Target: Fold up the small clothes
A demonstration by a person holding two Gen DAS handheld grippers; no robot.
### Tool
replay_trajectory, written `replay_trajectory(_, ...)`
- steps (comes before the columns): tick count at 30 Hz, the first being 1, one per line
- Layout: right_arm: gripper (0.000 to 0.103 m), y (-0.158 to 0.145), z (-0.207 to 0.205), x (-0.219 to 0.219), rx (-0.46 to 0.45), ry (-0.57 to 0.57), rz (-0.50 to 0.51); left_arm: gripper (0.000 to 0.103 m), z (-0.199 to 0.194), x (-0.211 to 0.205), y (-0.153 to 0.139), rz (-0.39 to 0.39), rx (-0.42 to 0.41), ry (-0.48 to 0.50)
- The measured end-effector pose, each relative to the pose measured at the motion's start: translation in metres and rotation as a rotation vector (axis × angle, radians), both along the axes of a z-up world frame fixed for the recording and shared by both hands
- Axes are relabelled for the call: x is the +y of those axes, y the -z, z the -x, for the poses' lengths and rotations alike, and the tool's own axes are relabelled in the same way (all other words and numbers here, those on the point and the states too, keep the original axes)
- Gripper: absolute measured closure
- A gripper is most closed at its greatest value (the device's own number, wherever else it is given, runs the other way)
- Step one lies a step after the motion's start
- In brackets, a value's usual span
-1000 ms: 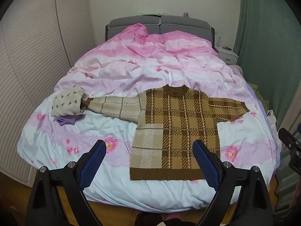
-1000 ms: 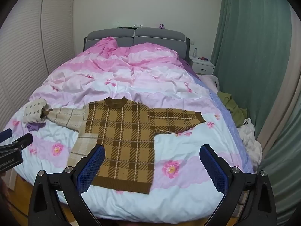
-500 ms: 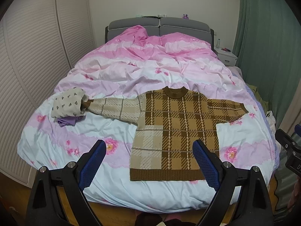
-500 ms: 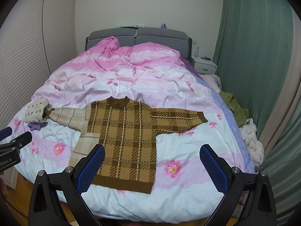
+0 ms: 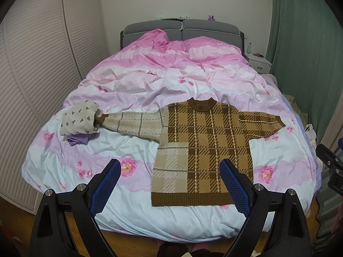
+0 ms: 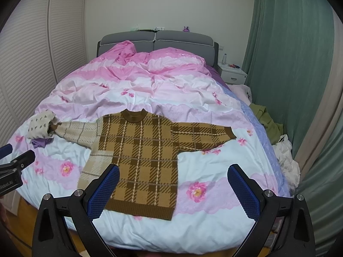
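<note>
A brown and beige plaid sweater (image 5: 203, 147) lies flat on the bed, face up, both sleeves spread out, hem toward me; it also shows in the right wrist view (image 6: 141, 154). My left gripper (image 5: 170, 186) is open and empty, held above the foot of the bed near the hem. My right gripper (image 6: 173, 190) is open and empty, above the bed's foot to the right of the sweater's body. Neither touches the sweater.
A folded heart-print cloth (image 5: 80, 121) on a purple garment (image 5: 78, 139) sits at the left sleeve's cuff. The pink floral duvet (image 5: 171, 68) covers the bed. Louvred wardrobe doors (image 5: 32, 68) stand left, green curtain (image 6: 289, 64), nightstand (image 6: 232, 75) and clothes piles (image 6: 270, 126) right.
Both grippers have drawn back and risen slightly from the bed, so the sweater looks a little farther off. Both stay open. The sweater has not moved.
</note>
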State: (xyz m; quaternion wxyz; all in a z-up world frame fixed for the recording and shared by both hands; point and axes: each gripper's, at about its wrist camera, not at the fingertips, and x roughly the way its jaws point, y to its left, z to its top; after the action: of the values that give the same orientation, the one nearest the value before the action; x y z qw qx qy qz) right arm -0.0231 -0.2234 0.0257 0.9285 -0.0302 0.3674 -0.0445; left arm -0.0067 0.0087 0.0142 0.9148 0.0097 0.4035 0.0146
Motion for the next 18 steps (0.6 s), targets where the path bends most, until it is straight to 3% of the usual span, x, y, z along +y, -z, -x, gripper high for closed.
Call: replay_trajectory(18,0.001,-0.0003,-0.0015,0.0017,0.001,0.001,0.002,0.005,-0.0021,0.0029,0.0001,0.001,-0.012,0.004)
